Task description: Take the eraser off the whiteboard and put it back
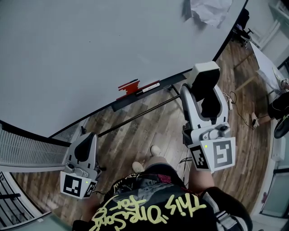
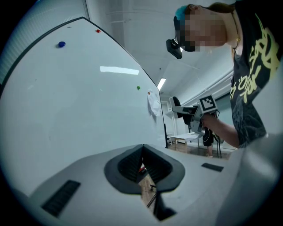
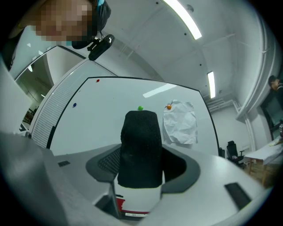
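The eraser (image 1: 205, 80), a white block with a black felt face, sits between the jaws of my right gripper (image 1: 204, 85), held in front of the whiteboard (image 1: 90, 45) just right of its tray (image 1: 169, 82). In the right gripper view the eraser (image 3: 140, 150) stands upright with its felt toward the camera, and the right gripper (image 3: 141, 167) is shut on it. My left gripper (image 1: 86, 137) hangs low at the left over the wooden floor, shut and empty, with the pads of the left gripper (image 2: 143, 165) meeting in its own view.
On the tray lie a red holder (image 1: 128, 86) and a black marker (image 1: 148, 88). A crumpled paper (image 1: 207, 10) is pinned at the board's top right, with small magnets (image 3: 140, 108) near it. A ribbed panel (image 1: 27, 149) stands at the left, a table (image 1: 266, 63) at the right.
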Demonstrator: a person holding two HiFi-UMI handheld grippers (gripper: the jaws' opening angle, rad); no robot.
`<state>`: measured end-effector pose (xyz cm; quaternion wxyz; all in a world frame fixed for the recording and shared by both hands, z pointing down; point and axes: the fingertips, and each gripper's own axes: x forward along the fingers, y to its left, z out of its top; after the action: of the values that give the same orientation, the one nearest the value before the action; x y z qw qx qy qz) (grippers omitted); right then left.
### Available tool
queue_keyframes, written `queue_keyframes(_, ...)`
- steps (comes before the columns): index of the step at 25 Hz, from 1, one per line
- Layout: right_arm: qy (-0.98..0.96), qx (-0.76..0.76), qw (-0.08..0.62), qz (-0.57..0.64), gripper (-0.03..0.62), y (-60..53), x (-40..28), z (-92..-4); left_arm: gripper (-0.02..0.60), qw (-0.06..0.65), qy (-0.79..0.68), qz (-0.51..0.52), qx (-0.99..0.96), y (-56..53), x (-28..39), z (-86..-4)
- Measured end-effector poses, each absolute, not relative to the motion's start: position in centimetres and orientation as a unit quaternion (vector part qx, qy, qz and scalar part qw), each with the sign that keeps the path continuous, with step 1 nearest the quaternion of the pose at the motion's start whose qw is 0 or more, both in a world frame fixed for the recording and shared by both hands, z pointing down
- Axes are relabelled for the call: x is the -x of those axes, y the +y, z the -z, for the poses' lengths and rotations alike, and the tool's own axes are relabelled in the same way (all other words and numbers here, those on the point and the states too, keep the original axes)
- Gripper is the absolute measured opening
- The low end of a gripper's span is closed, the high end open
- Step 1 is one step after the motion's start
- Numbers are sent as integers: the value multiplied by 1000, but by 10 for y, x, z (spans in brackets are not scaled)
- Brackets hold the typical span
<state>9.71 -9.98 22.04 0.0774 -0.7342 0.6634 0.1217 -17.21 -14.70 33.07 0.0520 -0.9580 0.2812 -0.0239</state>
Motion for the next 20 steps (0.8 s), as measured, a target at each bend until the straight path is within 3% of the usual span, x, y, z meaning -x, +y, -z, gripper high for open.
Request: queue_keyframes(20, 677, 721, 71, -128, 258, -118, -83, -217, 8, 46, 291, 22, 955, -145, 183, -333)
